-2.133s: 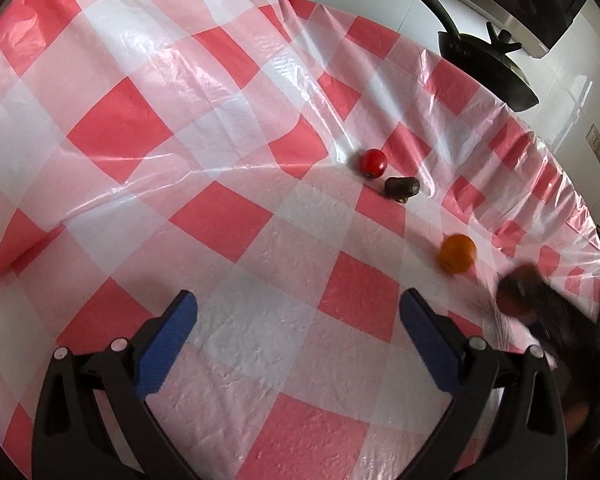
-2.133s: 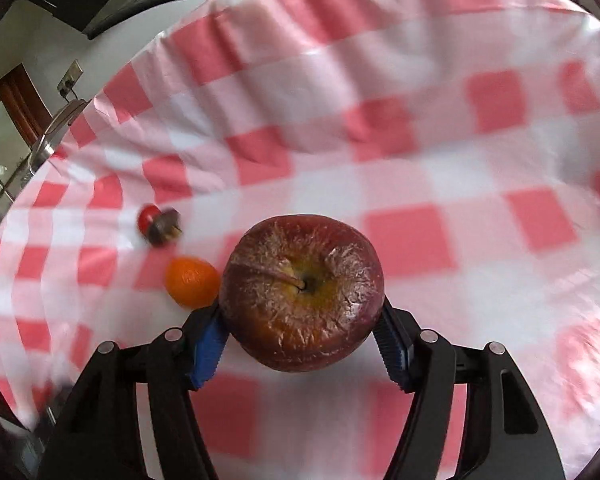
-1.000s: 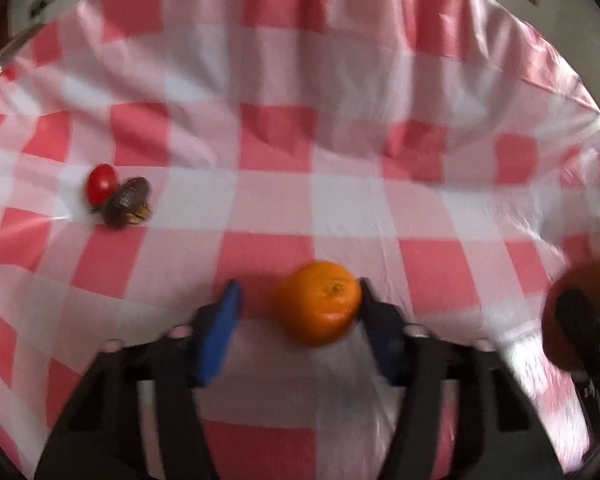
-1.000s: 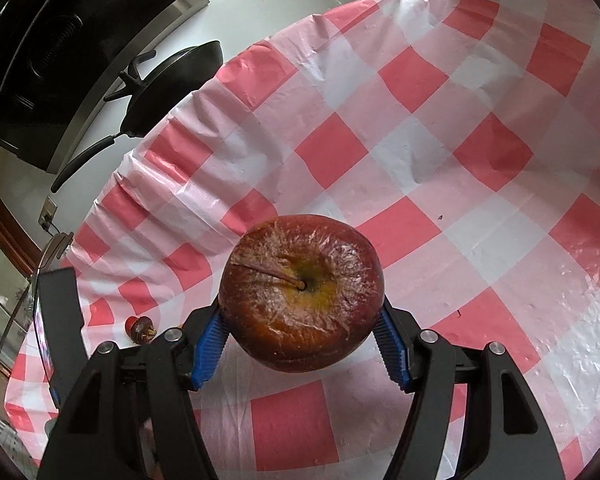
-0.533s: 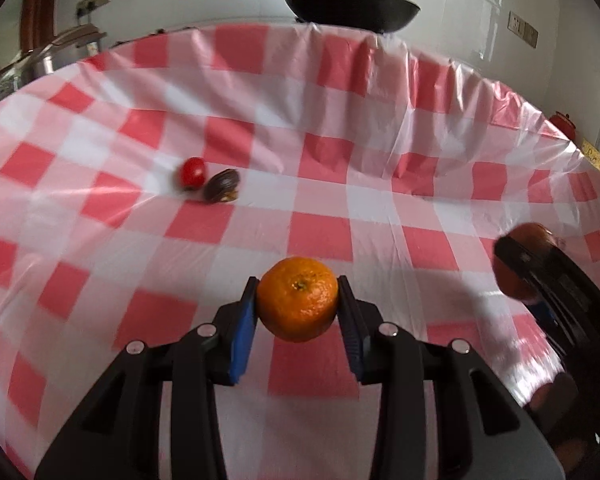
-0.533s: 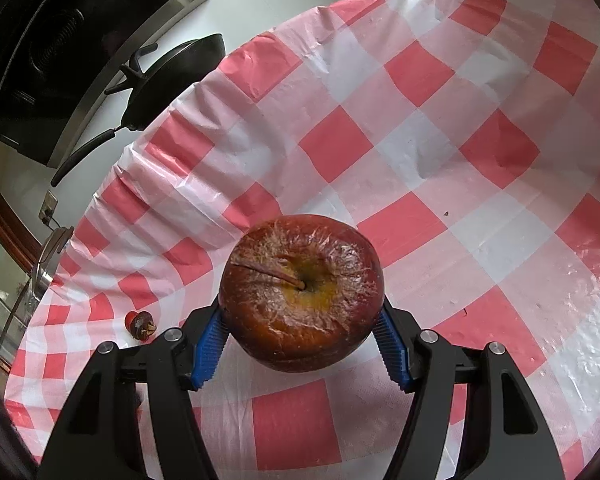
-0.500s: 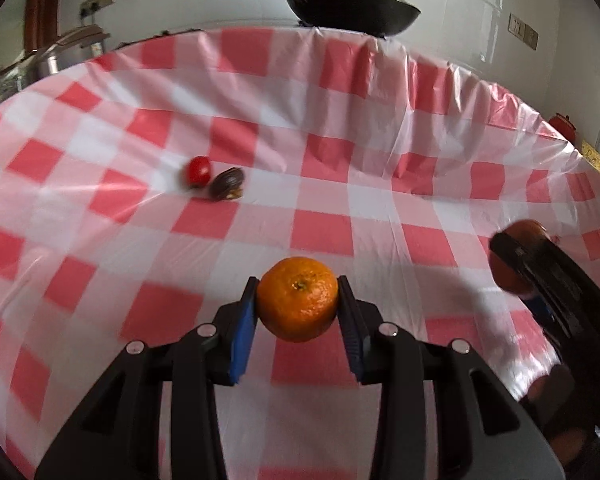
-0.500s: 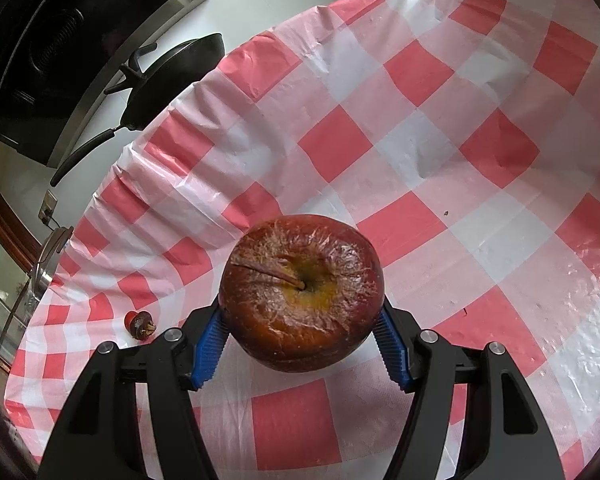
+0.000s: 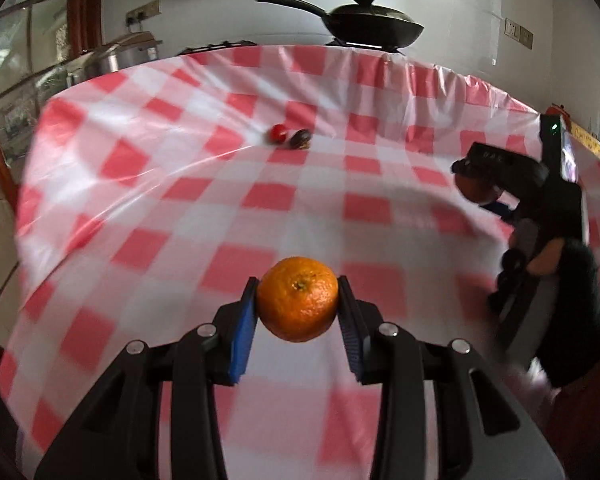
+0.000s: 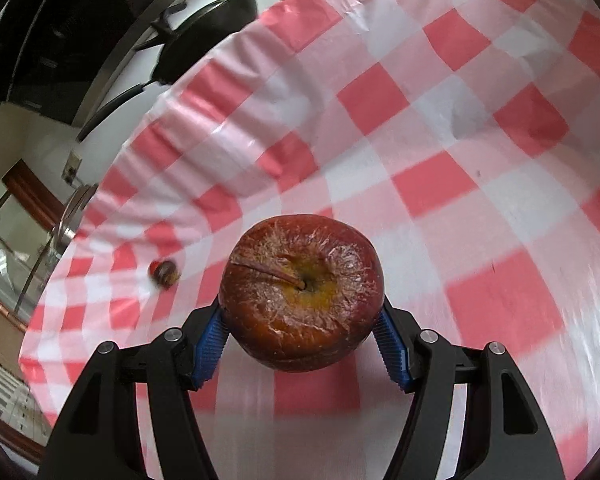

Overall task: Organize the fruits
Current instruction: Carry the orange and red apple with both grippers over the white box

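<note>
Left gripper (image 9: pixel 298 304): clamped on the orange (image 9: pixel 298 305), blue pads pressed to both its sides; held clear of the cloth at lower centre of the left wrist view.
Right gripper (image 10: pixel 302 334): clamped on the apple (image 10: pixel 301 291), pads against its left and right flanks; at lower centre of the right wrist view, stem end facing the camera.
Right gripper, other view (image 9: pixel 484 196): at the right edge of the left wrist view, gripped by a hand (image 9: pixel 548 256) in a dark fuzzy sleeve; apple (image 9: pixel 474 190) partly showing.
Tablecloth (image 9: pixel 180 168): red-and-white check, glossy, filling most of both views.
Small red fruit (image 9: pixel 278 133): upper centre of the left wrist view, resting on the cloth.
Dark fruit (image 9: pixel 301 138): just right of the red one, apparently touching it; in the right wrist view at middle left (image 10: pixel 166 273).
Frying pan (image 9: pixel 370 26): black, lidded, beyond the table at top centre.
</note>
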### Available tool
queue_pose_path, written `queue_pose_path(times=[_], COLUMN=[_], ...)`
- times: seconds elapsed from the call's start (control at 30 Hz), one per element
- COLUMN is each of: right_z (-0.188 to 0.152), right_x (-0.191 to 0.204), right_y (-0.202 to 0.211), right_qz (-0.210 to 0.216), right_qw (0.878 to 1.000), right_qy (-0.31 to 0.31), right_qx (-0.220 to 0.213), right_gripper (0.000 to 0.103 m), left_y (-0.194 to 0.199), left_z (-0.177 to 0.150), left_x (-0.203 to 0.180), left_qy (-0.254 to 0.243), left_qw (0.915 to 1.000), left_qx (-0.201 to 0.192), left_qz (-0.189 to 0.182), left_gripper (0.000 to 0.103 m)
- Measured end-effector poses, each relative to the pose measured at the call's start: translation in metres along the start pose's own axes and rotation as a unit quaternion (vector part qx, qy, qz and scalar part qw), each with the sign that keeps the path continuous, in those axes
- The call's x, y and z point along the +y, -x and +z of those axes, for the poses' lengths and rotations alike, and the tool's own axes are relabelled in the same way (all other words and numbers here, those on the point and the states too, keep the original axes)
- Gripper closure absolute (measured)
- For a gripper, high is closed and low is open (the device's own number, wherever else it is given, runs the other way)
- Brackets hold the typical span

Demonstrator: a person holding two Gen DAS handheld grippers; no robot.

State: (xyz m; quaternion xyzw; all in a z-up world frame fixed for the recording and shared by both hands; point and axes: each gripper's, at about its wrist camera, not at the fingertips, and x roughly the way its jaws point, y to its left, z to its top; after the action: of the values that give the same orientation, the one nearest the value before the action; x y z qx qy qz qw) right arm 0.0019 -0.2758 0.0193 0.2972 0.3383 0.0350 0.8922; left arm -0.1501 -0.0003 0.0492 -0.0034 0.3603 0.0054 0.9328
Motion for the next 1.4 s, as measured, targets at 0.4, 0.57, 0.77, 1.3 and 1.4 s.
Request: queue_pose_path(times=[0.4, 0.57, 0.77, 1.3, 1.4], right_z=[-0.123, -0.174, -0.231, -0.352, -0.376], right_x=[0.072, 0.11, 0.155, 0.212, 0.218], right_y=[0.063, 0.09, 0.122, 0.158, 0.166], right_qz=[0.073, 0.101, 0.145, 0.245, 0.262], right_qw=[0.985, 0.967, 0.933, 0.828, 0.798], right_qy=[0.115, 0.196, 0.292, 0.456, 0.497], right_qx=[0.105, 0.129, 0.149, 0.216, 0.218], right_gripper=[0.039, 0.039, 0.039, 0.038, 0.038], left_y=[0.061, 0.081, 0.104, 0.136, 0.136], left_z=[-0.07, -0.09, -0.112, -0.216, -0.236], left_x=[0.08, 0.105, 0.135, 0.228, 0.241], left_qy=[0.055, 0.064, 0.09, 0.187, 0.186], left_qw=[0.9977, 0.9965, 0.9933, 0.9718, 0.9679], left_qx=[-0.006, -0.014, -0.023, 0.016, 0.038], left_qz=[0.04, 0.052, 0.068, 0.143, 0.165], left_gripper=[0.065, 0.065, 0.065, 0.064, 0.064])
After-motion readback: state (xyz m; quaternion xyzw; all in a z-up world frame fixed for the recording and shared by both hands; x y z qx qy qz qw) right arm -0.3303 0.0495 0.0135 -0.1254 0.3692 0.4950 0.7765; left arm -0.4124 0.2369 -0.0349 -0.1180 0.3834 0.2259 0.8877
